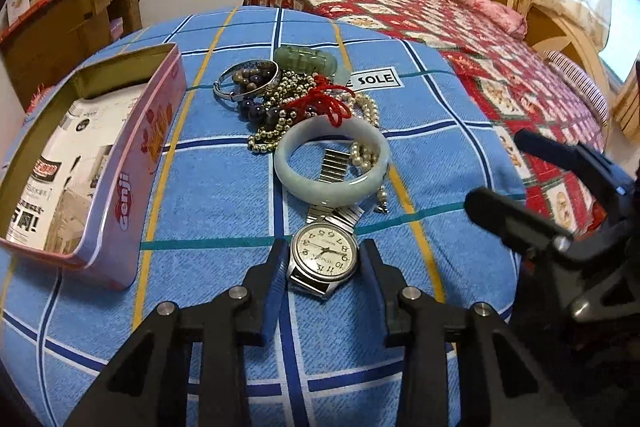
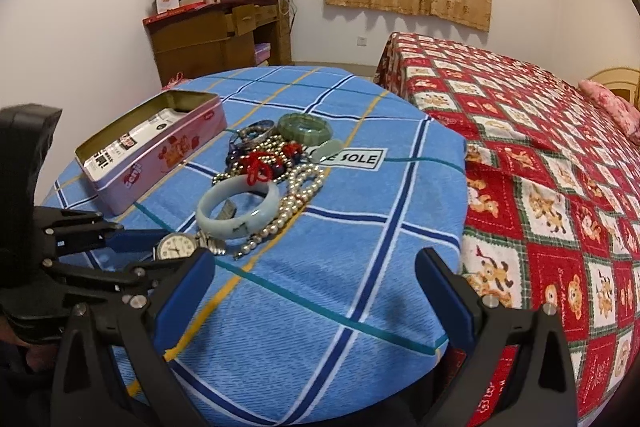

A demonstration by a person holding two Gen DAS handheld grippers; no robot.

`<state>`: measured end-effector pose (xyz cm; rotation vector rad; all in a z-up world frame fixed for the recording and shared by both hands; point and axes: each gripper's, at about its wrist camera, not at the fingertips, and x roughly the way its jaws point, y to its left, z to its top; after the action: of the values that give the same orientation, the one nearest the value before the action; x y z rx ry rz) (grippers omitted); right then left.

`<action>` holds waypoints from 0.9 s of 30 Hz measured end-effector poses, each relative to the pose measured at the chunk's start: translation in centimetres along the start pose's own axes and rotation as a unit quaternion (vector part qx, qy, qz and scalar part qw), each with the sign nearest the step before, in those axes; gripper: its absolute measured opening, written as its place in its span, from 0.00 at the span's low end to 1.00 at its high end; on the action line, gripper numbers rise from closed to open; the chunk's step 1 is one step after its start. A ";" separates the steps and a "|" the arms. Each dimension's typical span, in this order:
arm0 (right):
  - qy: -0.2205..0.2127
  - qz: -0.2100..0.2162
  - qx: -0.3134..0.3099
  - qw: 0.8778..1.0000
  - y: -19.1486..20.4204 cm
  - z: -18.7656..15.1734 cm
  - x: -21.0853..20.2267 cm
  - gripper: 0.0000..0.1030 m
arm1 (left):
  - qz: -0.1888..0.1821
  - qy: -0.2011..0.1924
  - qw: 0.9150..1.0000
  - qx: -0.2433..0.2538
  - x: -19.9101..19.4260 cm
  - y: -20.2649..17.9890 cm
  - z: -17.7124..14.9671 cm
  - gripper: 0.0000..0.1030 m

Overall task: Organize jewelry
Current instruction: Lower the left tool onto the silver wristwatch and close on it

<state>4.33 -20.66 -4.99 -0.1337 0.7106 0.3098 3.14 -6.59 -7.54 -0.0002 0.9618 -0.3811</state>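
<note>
While straddling the watch with the left claw, keep both pads square on the sides of the round case, low enough to catch metal and not ride up over the glass. One pad at each flank of the case, very close; cannot tell whether already pressing or a hair short. Squeeze gently, then lift straight up before swinging left toward the open pink tin. Mind the far half of the band, tucked under the pale jade bangle and likely to drag it or snag the pearl strand alongside. Better to draw slowly toward the near edge first, sliding the band free. Keep the right claw hovering, spread wide over bare blue checked cloth on the counter, gripping nothing, ready to pin the bangle if needed.

Watch: silver-toned, round, cream dial with black numerals, face up, stretch-link metal band. Lies at the near end of the jewelry heap, around the middle of the counter, to the right of the tin and apart from it. Looks rigid at the case, floppy at the band; probably slippery on the polished sides, so favour a centred bite.
</note>
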 end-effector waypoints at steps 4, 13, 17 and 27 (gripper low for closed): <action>0.002 0.000 0.001 1.000 0.1 0.0 0.3 0.99 | -0.008 -0.009 1.000 -0.017 -0.6 0.8 -0.1 0.35; 0.014 0.008 -0.009 1.000 0.8 -0.1 1.2 0.96 | 0.012 -0.044 0.999 -0.012 -2.3 1.0 0.0 0.35; 0.019 0.017 -0.018 1.000 1.2 0.1 1.8 0.90 | 0.020 -0.061 0.998 -0.023 -3.3 1.8 0.2 0.35; 0.018 0.044 -0.039 0.998 2.8 1.7 3.9 0.86 | 0.055 -0.108 0.992 -0.043 -5.8 3.7 1.5 0.35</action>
<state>7.21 -16.70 -6.32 -0.1836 0.7420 0.4205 2.49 -1.55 -2.65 -0.0651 0.7592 -0.2331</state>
